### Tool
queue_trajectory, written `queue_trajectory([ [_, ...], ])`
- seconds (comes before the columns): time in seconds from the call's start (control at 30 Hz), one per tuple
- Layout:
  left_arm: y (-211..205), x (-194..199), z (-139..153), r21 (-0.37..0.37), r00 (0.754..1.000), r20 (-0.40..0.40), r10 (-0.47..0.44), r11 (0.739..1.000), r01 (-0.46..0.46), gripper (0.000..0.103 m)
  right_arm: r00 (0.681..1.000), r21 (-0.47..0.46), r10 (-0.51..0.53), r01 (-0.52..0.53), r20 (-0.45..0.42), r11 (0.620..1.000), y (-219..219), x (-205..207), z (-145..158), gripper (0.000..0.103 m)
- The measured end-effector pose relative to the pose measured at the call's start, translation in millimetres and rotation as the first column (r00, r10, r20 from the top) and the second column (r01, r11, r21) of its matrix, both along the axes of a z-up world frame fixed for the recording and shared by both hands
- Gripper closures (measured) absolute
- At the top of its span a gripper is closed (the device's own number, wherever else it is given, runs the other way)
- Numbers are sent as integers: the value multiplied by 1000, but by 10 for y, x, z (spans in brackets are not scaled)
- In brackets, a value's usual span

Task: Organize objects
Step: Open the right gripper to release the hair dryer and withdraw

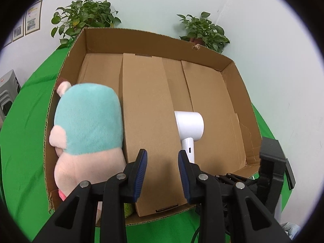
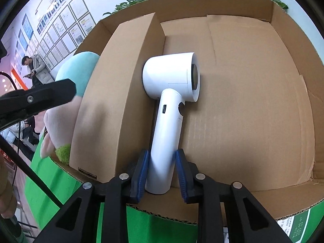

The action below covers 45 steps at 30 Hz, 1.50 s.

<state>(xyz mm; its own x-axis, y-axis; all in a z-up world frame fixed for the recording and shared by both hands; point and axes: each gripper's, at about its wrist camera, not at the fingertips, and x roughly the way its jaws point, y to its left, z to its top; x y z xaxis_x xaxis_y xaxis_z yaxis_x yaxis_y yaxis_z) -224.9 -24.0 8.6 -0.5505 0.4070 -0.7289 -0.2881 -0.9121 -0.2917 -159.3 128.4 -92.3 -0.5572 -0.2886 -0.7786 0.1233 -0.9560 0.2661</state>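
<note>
White hair dryer [image 2: 172, 109] lying in the right compartment of the cardboard box [image 2: 253, 121], handle toward the camera, long axis running away along the divider; nozzle opening turned right. Handle end clenched between the blue pads of the right gripper [image 2: 162, 172]. Tall cardboard divider [image 2: 121, 93] just left of the dryer, touching its head. Teal-and-pink plush toy [image 1: 87, 129] in the left compartment, beyond the divider. Left gripper [image 1: 162, 172] over the divider, jaws parted, holding nothing. Green table [image 1: 26, 133] beneath the box.
</note>
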Motion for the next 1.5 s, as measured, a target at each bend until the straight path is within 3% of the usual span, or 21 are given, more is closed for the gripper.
queue_trajectory([
  [0.17,13,-3,-70,-6,1000,10,-2,1000,2,74,1000,-7,1,-1,14,1000,7,-135,-114,76],
  [0.3,25,-15,-83,2,1000,8,-5,1000,5,74,1000,41,10,-11,28,999,-84,-257,-183,73],
  [0.57,65,-42,-103,4,1000,5,-13,1000,13,74,999,62,27,-30,39,998,-141,-180,-184,71],
  [0.93,91,-38,-97,-1,1000,-5,-12,1000,12,74,997,32,45,-47,63,998,-182,-375,-260,66],
  [1.03,87,-5,-82,-15,1000,-23,-4,1000,3,72,997,38,31,-33,65,999,-163,-434,-278,52],
  [1.13,90,88,-21,-43,996,-86,17,999,-21,71,999,29,15,-17,50,999,-99,-451,-238,32],
  [1.2,106,210,60,-71,986,-165,40,996,-53,63,1000,42,-13,14,-11,999,-39,-320,-108,14],
  [1.23,112,277,98,-80,978,-202,53,994,-70,58,998,55,-29,32,-48,998,-11,-230,-37,10],
  [1.3,127,456,177,-104,954,-288,82,988,-116,28,990,98,-53,66,-133,993,40,1,89,1],
  [1.33,136,559,212,-113,938,-333,100,983,-145,23,984,117,-65,85,-168,989,73,123,140,1],
  [1.4,166,759,259,-113,907,-406,112,979,-171,22,971,136,-97,129,-220,982,198,408,216,0],
  [1.5,235,926,268,-115,898,-427,109,978,-173,22,962,88,-126,151,-242,985,386,789,241,1],
])
